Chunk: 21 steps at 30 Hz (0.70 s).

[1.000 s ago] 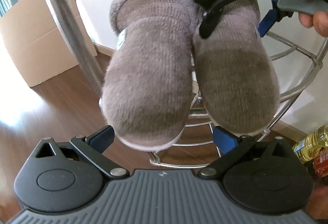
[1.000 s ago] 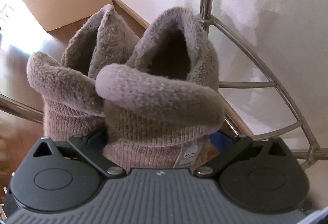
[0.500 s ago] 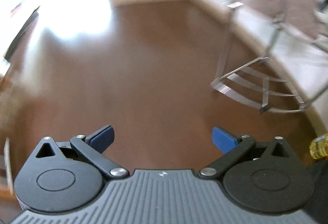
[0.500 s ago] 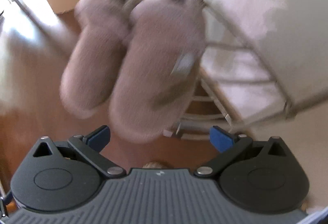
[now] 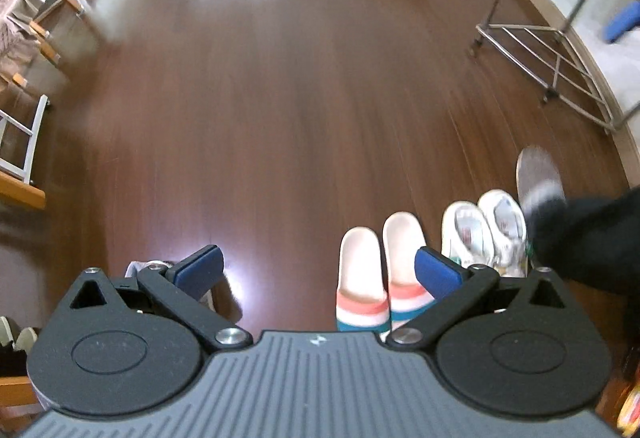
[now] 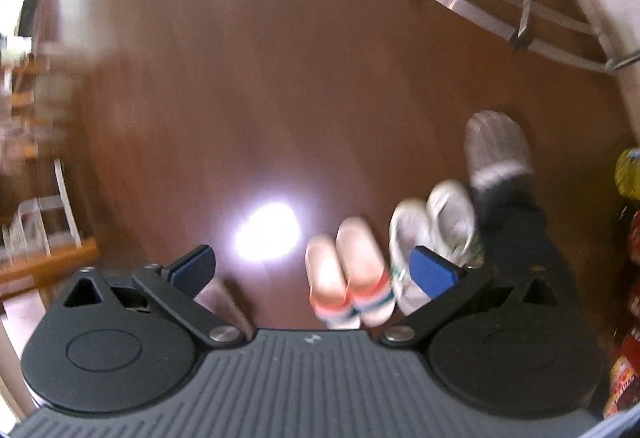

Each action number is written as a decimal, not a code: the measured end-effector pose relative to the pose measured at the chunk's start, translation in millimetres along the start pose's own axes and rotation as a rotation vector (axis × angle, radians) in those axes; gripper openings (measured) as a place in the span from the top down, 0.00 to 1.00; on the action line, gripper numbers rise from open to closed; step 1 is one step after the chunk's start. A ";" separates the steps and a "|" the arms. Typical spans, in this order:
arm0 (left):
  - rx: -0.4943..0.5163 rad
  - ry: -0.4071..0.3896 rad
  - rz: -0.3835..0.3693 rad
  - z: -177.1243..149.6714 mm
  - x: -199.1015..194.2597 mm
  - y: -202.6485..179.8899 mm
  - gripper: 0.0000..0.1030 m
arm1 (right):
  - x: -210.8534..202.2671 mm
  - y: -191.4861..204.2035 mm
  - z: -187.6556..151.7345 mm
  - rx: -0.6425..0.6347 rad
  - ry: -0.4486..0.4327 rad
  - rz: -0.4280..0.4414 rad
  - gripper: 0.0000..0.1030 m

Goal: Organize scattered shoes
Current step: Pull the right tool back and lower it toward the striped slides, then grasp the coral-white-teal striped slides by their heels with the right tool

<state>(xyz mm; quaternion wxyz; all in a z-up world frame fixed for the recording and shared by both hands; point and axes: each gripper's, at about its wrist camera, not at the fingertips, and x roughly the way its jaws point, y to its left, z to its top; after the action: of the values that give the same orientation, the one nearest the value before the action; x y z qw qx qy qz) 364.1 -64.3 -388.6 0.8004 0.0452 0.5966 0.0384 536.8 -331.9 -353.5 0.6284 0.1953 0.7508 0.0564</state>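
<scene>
On the brown wood floor lie a pair of pink slides (image 5: 380, 270) with striped straps and, to their right, a pair of white sneakers (image 5: 484, 230). My left gripper (image 5: 318, 272) hangs open above the floor, nothing between its fingers, and its right finger overlaps the slides. The right wrist view is blurred. It shows the same slides (image 6: 348, 270) and sneakers (image 6: 432, 238) below my right gripper (image 6: 312, 270), which is also open and empty. A grey shape (image 6: 216, 298) peeks from under its left finger; I cannot tell what it is.
A person's foot in a grey slipper (image 5: 538, 173) with a dark trouser leg stands right of the sneakers. The metal rack (image 5: 552, 61) sits by the wall at upper right. Bottles (image 6: 628, 173) line the right edge. Wooden furniture (image 5: 20, 193) stands at the left.
Both grippers have come away from the grey fleece slippers on the rack and swung down toward the floor. The slippers are out of view; slides and sneakers have come into view.
</scene>
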 end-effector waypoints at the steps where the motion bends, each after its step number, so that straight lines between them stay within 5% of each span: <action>1: -0.029 0.006 0.019 -7.4 0.8 -0.5 0.00 | 12.9 11.5 -9.0 -0.028 0.034 -0.004 0.00; 6: -0.173 0.044 0.097 -40.7 6.7 -24.3 0.00 | 70.2 47.2 -34.5 -0.148 0.228 -0.015 0.00; 10: -0.152 0.045 0.093 -70.8 25.7 -40.5 0.01 | 100.9 57.6 -48.6 -0.158 0.351 -0.012 0.00; 16: -0.118 0.073 -0.017 -106.6 91.8 -81.0 0.12 | 152.4 57.6 -45.1 -0.181 0.375 -0.035 0.00; 21: -0.199 0.109 -0.063 -148.6 176.3 -98.6 0.31 | 230.7 47.3 -35.8 -0.172 0.357 -0.062 0.01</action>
<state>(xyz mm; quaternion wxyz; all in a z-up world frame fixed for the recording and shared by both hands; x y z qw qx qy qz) 272.6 -138.0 -610.2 0.7680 -0.0555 0.6337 0.0746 481.9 -198.8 -543.2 0.5011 0.1046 0.8484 0.1346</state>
